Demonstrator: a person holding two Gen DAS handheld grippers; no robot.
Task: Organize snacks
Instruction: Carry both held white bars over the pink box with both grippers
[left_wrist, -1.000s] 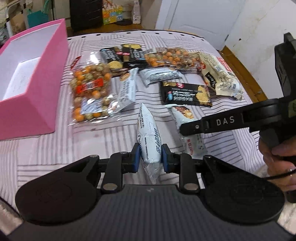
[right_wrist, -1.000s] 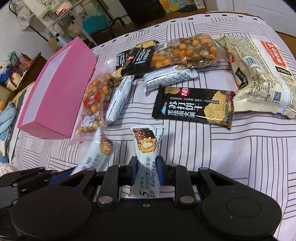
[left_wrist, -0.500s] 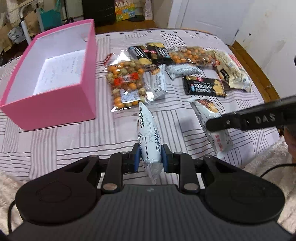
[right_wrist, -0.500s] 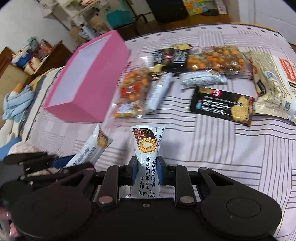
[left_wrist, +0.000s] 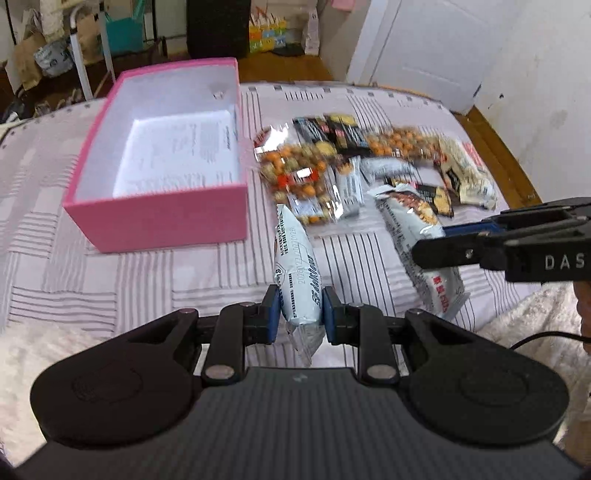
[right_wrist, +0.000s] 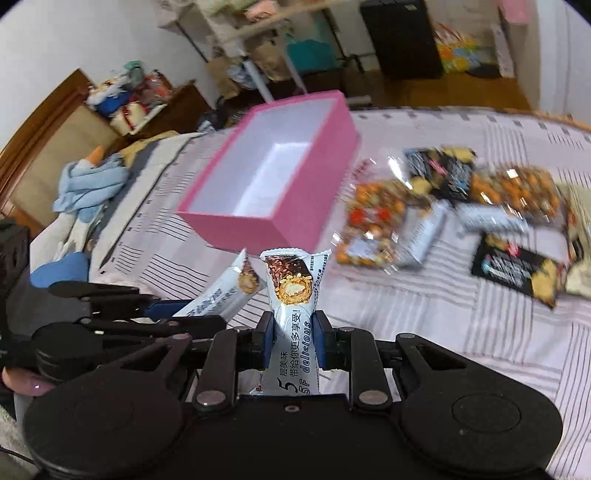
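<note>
My left gripper (left_wrist: 298, 314) is shut on a white snack bar wrapper (left_wrist: 295, 273), held above the striped bed. My right gripper (right_wrist: 293, 338) is shut on a second white snack bar (right_wrist: 293, 295) with a chocolate picture on top. Each gripper shows in the other's view: the right gripper (left_wrist: 443, 242) with its bar (left_wrist: 421, 240) at the right, the left gripper (right_wrist: 177, 314) with its bar (right_wrist: 225, 291) at the lower left. An open pink box (left_wrist: 166, 221) (right_wrist: 295, 206), white inside with a paper on its floor, stands on the bed ahead of both.
Several snack packs lie right of the box: a clear bag of orange nuts (left_wrist: 295, 173), black cracker packs (left_wrist: 332, 131) (right_wrist: 517, 269), a cream bag (left_wrist: 465, 173). The striped bedspread (left_wrist: 110, 280) covers the bed. Shelves, bags and a door stand beyond. A fingertip (right_wrist: 22, 382) shows at the left edge.
Both grippers have risen and drawn back from the snack pile with their bars still gripped. The pink box now shows its open inside, nearer the middle of both views.
</note>
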